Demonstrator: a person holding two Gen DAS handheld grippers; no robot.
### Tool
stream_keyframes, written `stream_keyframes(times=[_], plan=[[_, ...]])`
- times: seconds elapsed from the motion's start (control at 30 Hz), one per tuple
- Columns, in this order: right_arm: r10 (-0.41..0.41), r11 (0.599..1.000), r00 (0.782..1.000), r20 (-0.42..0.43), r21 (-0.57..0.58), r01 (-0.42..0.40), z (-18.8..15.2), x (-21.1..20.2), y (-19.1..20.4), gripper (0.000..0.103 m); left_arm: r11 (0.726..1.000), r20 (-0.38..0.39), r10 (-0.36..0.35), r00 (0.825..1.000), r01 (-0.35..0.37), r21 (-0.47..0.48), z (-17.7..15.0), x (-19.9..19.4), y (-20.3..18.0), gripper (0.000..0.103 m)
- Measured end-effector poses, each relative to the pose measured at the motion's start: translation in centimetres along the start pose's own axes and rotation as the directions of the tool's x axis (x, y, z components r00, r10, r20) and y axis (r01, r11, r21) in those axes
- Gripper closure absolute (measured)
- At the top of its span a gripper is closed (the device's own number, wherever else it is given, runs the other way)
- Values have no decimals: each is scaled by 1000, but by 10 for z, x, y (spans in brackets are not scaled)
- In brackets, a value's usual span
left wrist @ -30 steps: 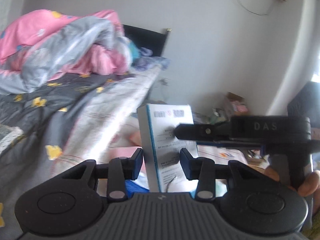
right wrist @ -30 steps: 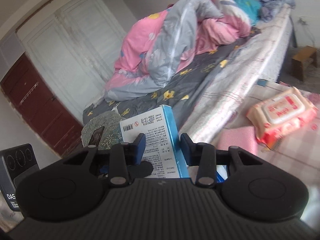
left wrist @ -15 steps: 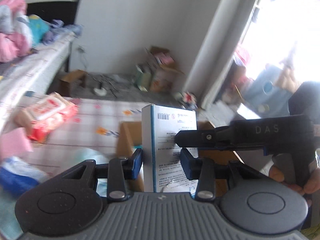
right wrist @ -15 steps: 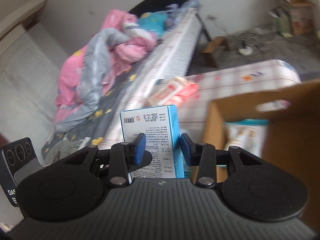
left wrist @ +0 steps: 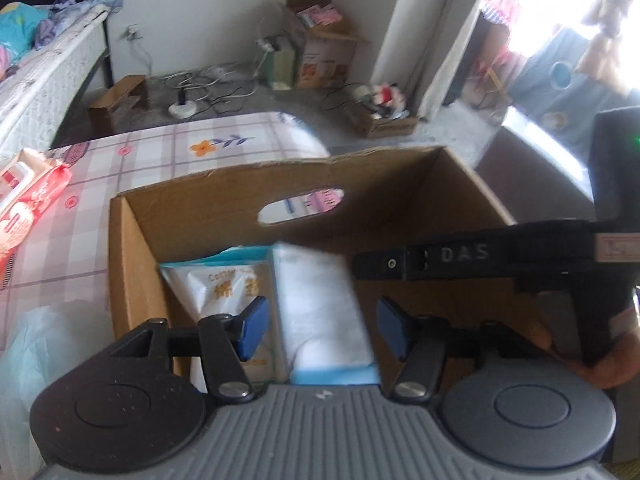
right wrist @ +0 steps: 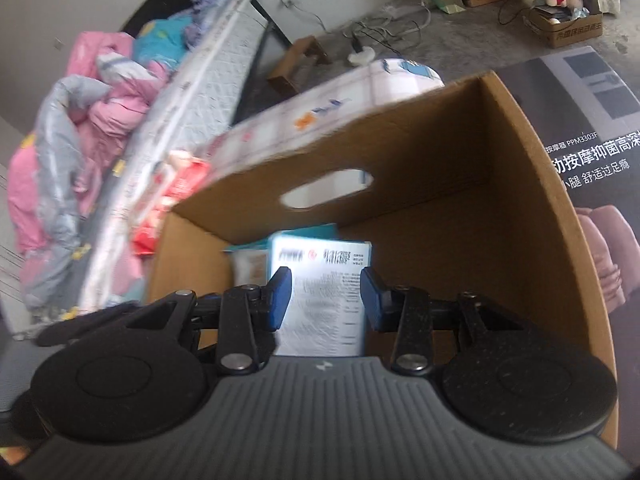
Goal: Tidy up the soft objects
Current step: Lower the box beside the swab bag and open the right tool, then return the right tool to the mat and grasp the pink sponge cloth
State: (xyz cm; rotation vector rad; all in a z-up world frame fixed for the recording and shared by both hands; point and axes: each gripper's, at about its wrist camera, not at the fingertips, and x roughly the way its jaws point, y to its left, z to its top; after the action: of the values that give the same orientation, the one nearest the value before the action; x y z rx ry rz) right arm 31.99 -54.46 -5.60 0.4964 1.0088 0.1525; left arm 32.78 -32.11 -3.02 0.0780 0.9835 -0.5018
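A white and blue box [left wrist: 320, 312] stands inside the open cardboard box [left wrist: 132, 264], beside a white cotton pack [left wrist: 218, 286]. My left gripper [left wrist: 318, 330] is open, its pads apart from the box's sides. In the right wrist view the same white and blue box [right wrist: 324, 292] sits between the blue pads of my right gripper [right wrist: 324, 298], with small gaps on both sides. Both grippers hover over the cardboard box [right wrist: 520, 200].
A red wet-wipes pack [left wrist: 24, 208] lies on the checked tablecloth [left wrist: 168, 152] left of the cardboard box. A pale bag [left wrist: 44, 344] sits at lower left. The bed with pink and grey bedding [right wrist: 80, 120] is left. Boxes and cables clutter the floor [left wrist: 224, 80].
Both grippers carried the white and blue box from above the table into the cardboard box. Both have opened; the box now stands free inside.
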Motion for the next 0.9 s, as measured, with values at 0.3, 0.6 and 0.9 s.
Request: stream_keyframes(times=[0.3,0.6,0.9], plan=[[-63,998,998,18,-17,63,-1,21,7,65,998,91,-6,996,12,-65,-3,-53,39,39],[-46,999,998,40,-17,46,-2,1,30,65,993,262,15,965,15,-113,-27,-148,91,31],[141,979,988,69,-157,-129,-9,-35,127,63,967,392,213,895,-135,-216,-89,-226,173,22]])
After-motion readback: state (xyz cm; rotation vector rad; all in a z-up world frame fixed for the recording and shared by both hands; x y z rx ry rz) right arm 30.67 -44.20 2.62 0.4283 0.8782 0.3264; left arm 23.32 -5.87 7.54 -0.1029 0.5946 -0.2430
